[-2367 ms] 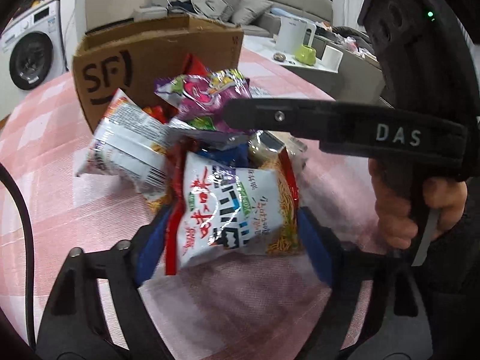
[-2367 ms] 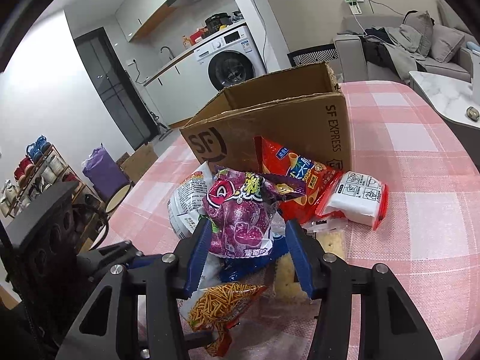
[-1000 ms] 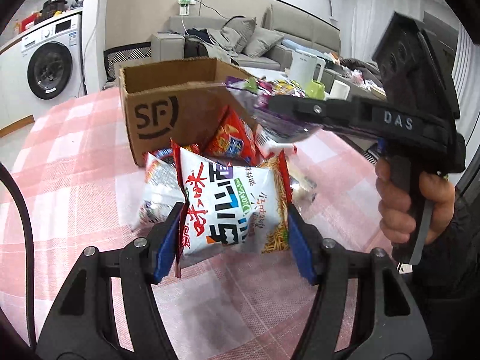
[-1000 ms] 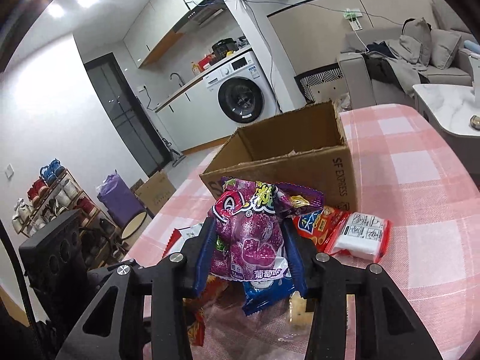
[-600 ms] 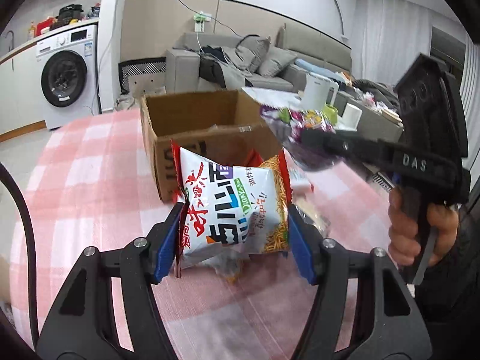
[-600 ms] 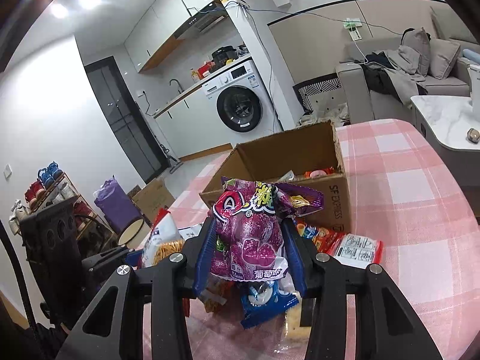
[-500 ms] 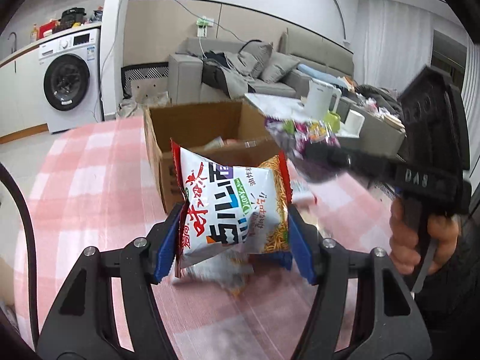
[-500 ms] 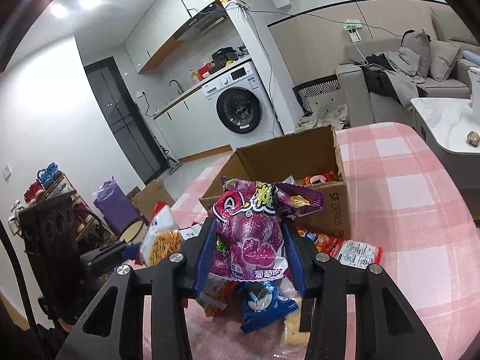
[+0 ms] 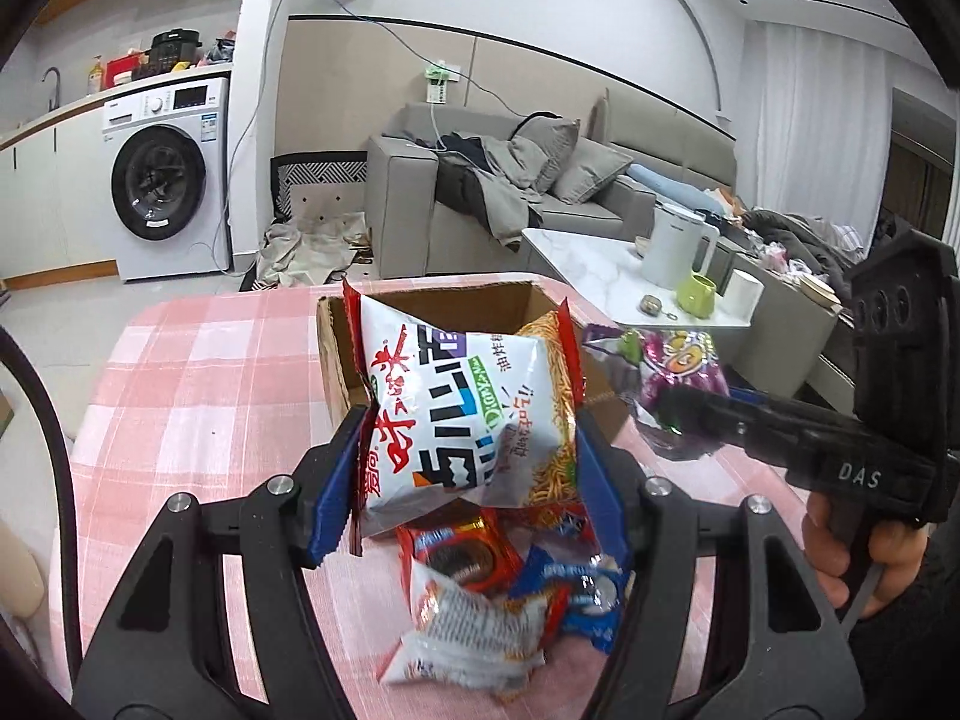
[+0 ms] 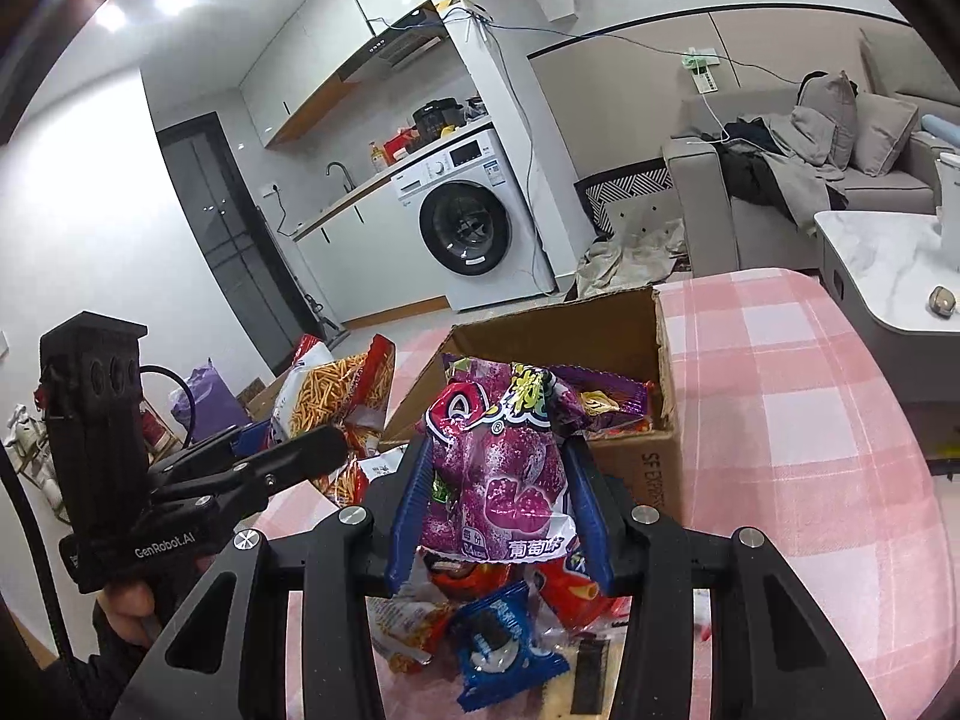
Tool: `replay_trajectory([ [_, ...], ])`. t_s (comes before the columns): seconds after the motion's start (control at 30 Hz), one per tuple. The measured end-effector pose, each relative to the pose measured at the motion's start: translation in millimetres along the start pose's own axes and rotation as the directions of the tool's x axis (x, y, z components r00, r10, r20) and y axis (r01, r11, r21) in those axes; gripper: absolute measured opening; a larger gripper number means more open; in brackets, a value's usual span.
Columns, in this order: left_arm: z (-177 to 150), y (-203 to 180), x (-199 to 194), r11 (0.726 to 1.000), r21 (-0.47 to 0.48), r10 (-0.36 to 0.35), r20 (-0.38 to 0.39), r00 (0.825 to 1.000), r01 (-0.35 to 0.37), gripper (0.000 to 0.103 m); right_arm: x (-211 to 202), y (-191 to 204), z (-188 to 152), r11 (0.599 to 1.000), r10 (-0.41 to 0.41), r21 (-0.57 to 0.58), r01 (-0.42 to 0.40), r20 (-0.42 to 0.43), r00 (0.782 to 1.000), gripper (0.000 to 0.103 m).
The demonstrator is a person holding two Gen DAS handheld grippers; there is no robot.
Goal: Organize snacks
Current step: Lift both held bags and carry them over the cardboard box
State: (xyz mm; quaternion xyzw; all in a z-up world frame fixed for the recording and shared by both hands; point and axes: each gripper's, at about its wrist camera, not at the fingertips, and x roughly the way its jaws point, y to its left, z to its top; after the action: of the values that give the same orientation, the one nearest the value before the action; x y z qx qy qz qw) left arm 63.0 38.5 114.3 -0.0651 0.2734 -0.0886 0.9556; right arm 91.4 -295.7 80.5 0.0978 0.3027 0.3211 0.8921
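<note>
My left gripper (image 9: 465, 477) is shut on a white and red noodle snack bag (image 9: 462, 414) and holds it up above the table, in front of the open cardboard box (image 9: 432, 303). My right gripper (image 10: 501, 510) is shut on a purple grape candy bag (image 10: 501, 474), also lifted, near the box (image 10: 654, 468). The box holds some snack packets (image 10: 618, 405). The purple bag also shows in the left wrist view (image 9: 672, 372), and the noodle bag in the right wrist view (image 10: 336, 390).
Several loose snack packets lie on the pink checked tablecloth (image 9: 198, 372) under the grippers: an orange-red packet (image 9: 456, 552), a white bag (image 9: 468, 630), a blue cookie packet (image 10: 504, 654). A low marble table with a kettle (image 9: 672, 246) stands beyond the table edge.
Both grippers have lifted their bags from the pile and risen above the table. The box interior has come into view, and the loose packets now lie below the held bags.
</note>
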Motion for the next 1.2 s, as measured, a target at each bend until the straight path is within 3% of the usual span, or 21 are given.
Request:
replay_trajectory([
  [0.57,33.2,8.4,79.0,0.999,-0.029,0.041,-0.032,0.999,-0.042,0.063,30.4,-12.2,32.6,1.0,-0.024,0.01,0.025,-0.039,0.999,0.044],
  [1.2,35.6,7.5,150.5,0.995,0.006,0.097,-0.078,0.992,-0.097,0.063,71.9,-41.2,48.3,1.0,-0.02,0.017,0.022,-0.099,0.995,0.044],
])
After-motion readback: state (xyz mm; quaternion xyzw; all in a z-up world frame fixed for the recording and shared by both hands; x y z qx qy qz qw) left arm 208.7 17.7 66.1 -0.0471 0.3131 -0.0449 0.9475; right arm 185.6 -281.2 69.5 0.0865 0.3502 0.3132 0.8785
